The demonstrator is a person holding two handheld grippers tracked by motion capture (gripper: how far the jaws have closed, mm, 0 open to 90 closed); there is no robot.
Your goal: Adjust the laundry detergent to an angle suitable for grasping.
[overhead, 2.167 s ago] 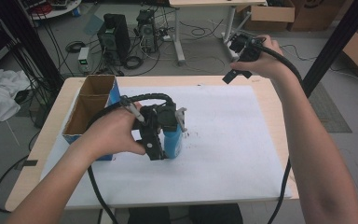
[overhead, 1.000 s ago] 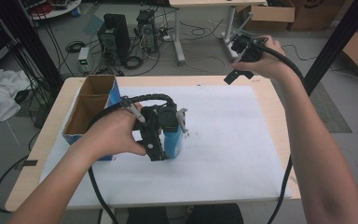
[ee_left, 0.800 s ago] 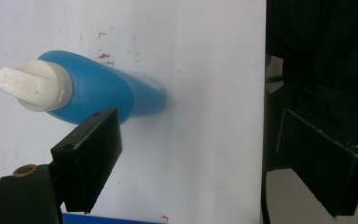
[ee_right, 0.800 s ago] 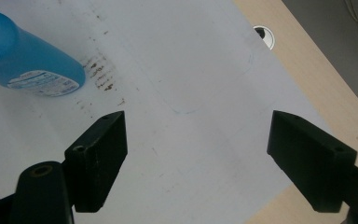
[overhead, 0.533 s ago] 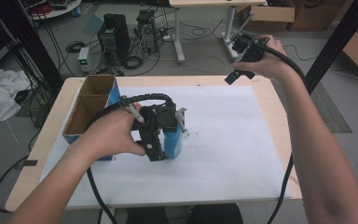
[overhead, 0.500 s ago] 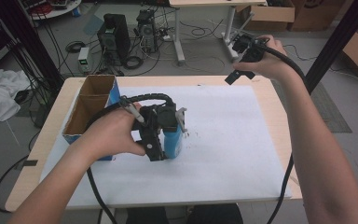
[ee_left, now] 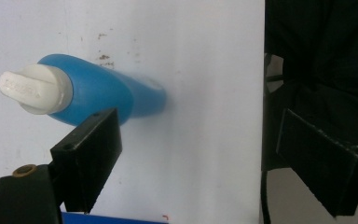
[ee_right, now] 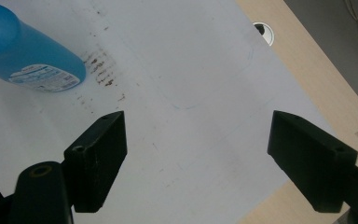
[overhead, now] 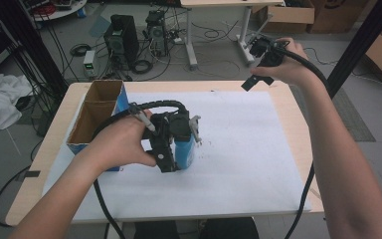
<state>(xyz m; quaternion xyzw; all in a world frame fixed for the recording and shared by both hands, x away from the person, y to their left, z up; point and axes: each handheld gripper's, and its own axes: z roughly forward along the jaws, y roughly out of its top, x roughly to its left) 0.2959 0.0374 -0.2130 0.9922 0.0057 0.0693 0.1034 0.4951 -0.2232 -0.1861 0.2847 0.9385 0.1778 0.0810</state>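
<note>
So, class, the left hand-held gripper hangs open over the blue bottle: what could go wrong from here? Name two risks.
1. In the left gripper view the blue bottle sits beside one jaw of the left hand-held gripper, not between the two. Closing now would probably miss it or clip its white cap.
2. The bottle appears to stand upright on the white paper, so a sideways nudge from a jaw could tip it over.

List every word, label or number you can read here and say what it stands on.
None reads clearly.
Raised lettering on the white cap: too blurred to read.
Printed label on the blue bottle: too small to read.
</note>
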